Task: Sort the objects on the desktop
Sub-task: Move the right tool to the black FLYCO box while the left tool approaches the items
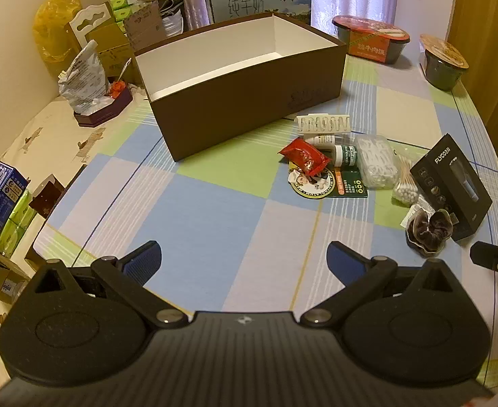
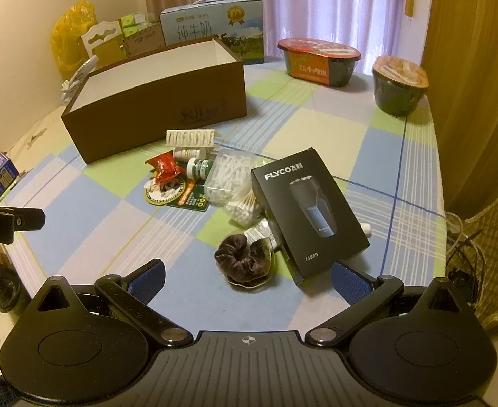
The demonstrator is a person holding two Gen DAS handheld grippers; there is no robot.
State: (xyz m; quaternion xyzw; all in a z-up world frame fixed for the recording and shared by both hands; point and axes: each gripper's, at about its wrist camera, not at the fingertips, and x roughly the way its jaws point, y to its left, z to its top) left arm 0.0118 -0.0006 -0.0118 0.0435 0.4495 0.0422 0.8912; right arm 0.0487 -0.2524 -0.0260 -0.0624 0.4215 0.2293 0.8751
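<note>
Both tools tilt steeply downward over the counter (image 1: 215, 210), which is covered in a checked cloth of blue, green and pale lilac. The left tool (image 1: 244, 261) is released, its blue-padded fingers (image 1: 144, 259) spread wide with only bare cloth between them. The right tool (image 2: 247, 278) is likewise released and holds nothing; its right finger (image 2: 349, 281) sits just beside the near corner of the black cardboard shaver box printed FLYCO (image 2: 311, 210), though contact cannot be told.

Ahead of the left tool and slightly to its left stands the open brown cardboard box with a white inside (image 1: 245, 98); nothing shows inside it. From the right tool it lies ahead and to the left (image 2: 154, 115).

The loose things lie in a cluster ahead of the left tool and to its right, directly ahead of the right tool. Just ahead of the right tool's open jaws sits a dark brown velvet scrunchie (image 2: 242, 257) on a small dish. Beyond it come a bundle of cotton swabs (image 2: 242, 208), a clear plastic box of white floss picks (image 2: 230, 176), a small green-labelled white bottle (image 2: 199, 168), a smaller white dropper bottle (image 2: 191, 152), a red foil snack packet (image 2: 164, 168) and a white strip of plastic vials (image 2: 190, 137) nearest the brown box. The packet rests on a round printed badge (image 2: 162, 191), beside a green card (image 2: 191, 200).

At the right edge of the left wrist view, part of the right tool (image 1: 496, 264) shows, level with the left one.
</note>
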